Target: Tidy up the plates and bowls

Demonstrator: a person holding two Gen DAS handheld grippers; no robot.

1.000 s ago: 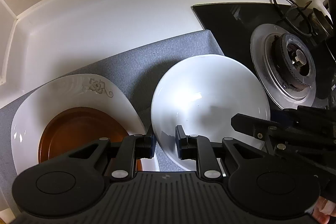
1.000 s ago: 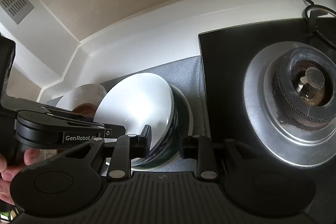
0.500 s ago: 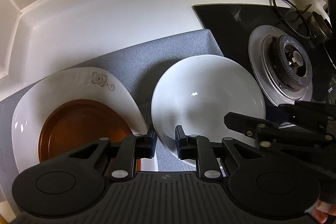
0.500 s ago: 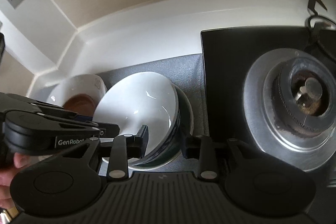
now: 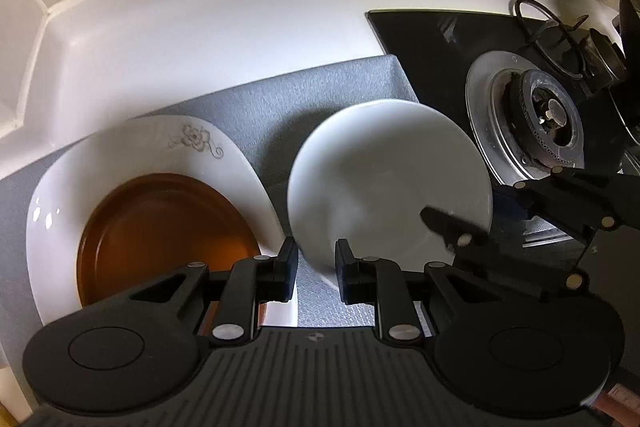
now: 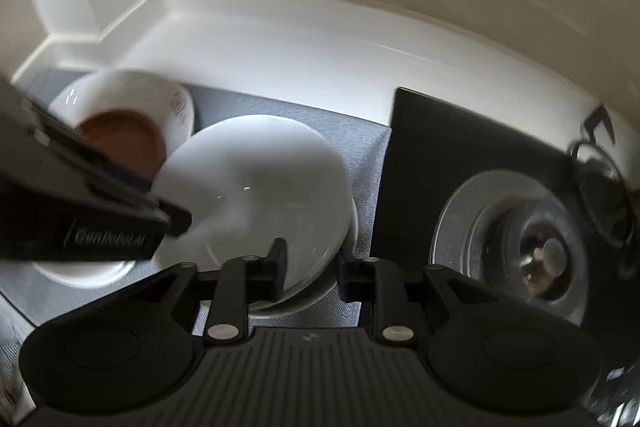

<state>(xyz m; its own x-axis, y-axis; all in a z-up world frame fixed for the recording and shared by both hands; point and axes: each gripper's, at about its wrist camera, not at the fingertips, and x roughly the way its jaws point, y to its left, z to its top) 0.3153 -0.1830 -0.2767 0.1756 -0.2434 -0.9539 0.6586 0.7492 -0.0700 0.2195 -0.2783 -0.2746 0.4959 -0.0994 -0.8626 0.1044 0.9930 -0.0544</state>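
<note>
A white bowl (image 5: 388, 179) rests on a grey mat (image 5: 320, 87). My left gripper (image 5: 316, 267) is shut on its near rim. In the right wrist view the same white bowl (image 6: 256, 195) sits nested in a second bowl (image 6: 320, 297), of which only the rim shows. My right gripper (image 6: 312, 271) straddles both rims, one finger inside the white bowl and one outside, and looks shut on them. In the left wrist view the right gripper (image 5: 472, 199) is at the bowl's right edge. To the left, a brown plate (image 5: 160, 227) lies on a large white flowered plate (image 5: 160, 147).
A black glass hob (image 5: 432, 39) with a gas burner (image 5: 540, 115) and a pan support (image 5: 560, 39) borders the mat on the right. A white counter (image 5: 200, 27) and its upstand run behind. The left gripper's finger (image 6: 176, 219) crosses the left of the right wrist view.
The right gripper has rolled and shifted, so the bowls look flatter in its view and its finger reaches further over the white bowl. The left gripper has kept its hold and place.
</note>
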